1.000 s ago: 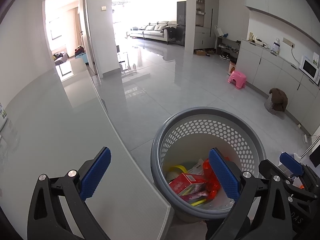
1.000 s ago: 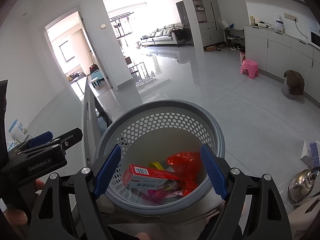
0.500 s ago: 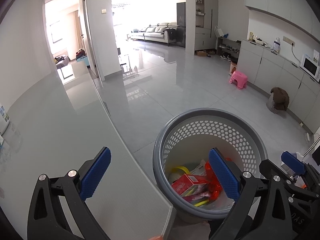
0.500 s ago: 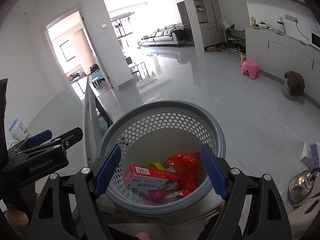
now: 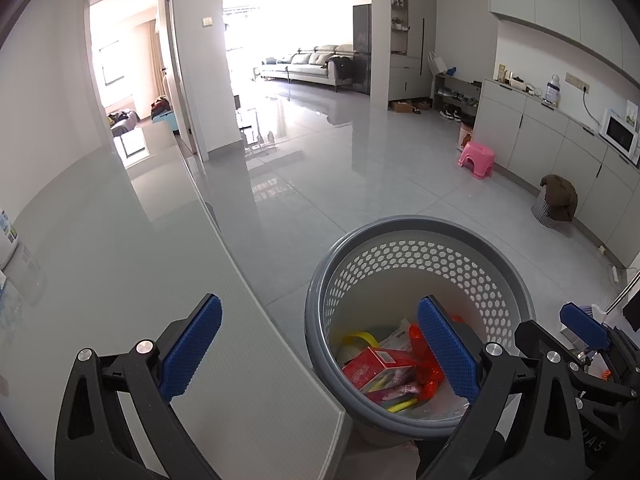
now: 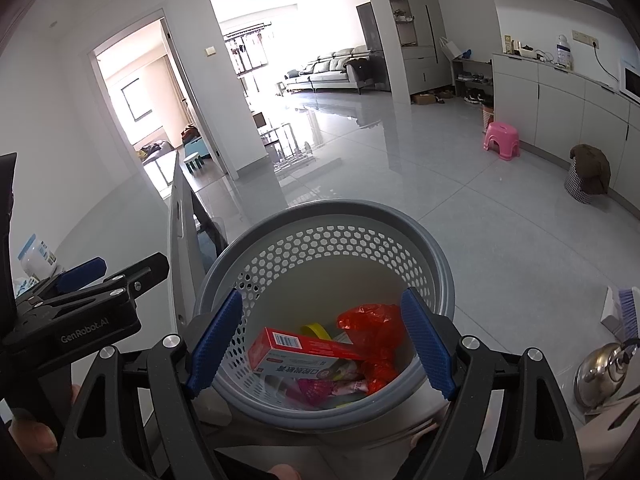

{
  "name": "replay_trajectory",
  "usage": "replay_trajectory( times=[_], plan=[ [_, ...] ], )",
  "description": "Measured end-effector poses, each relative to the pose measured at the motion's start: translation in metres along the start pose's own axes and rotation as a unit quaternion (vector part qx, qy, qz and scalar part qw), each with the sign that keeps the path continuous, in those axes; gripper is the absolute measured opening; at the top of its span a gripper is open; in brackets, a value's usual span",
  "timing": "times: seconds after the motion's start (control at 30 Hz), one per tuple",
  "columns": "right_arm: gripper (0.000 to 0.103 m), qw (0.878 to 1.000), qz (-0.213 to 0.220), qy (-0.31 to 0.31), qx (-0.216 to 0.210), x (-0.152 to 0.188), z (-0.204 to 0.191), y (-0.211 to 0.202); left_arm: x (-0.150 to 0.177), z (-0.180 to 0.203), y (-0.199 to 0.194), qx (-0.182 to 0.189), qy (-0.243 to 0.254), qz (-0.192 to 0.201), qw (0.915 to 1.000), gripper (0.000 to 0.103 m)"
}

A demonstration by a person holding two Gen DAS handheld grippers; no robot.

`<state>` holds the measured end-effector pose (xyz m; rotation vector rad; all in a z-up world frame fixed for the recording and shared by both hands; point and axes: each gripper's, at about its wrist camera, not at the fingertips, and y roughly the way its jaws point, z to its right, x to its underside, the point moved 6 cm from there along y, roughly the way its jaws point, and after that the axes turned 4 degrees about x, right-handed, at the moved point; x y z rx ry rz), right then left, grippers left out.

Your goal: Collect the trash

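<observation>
Both claws hang wide and empty: the right claw over the perforated grey plastic bin, the left claw between it and the glossy tabletop. Inside the bin lie a red carton and crinkly red wrapper. Reaching in carelessly could tip the light bin.

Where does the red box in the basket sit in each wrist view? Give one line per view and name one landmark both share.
Left wrist: the red box lies low in the grey basket, lower centre-right of the picture, just left of the right-hand blue pad.
Right wrist: the red box lies at the basket's bottom, lower centre, between the two blue pads.
Shared landmark: the pink stool on the floor by the cabinets.
</observation>
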<state>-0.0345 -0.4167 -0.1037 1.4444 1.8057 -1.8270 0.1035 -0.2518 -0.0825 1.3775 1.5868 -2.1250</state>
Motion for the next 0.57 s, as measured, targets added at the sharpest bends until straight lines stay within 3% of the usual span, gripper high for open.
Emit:
replay_trajectory(
  times=[0.57],
  plan=[
    [0.078, 1.0, 0.001, 0.0, 0.001, 0.0006, -0.0008, 0.0004, 0.0008, -0.0034, -0.002, 0.002, -0.004, 0.0, 1.0, 0.096]
  ],
)
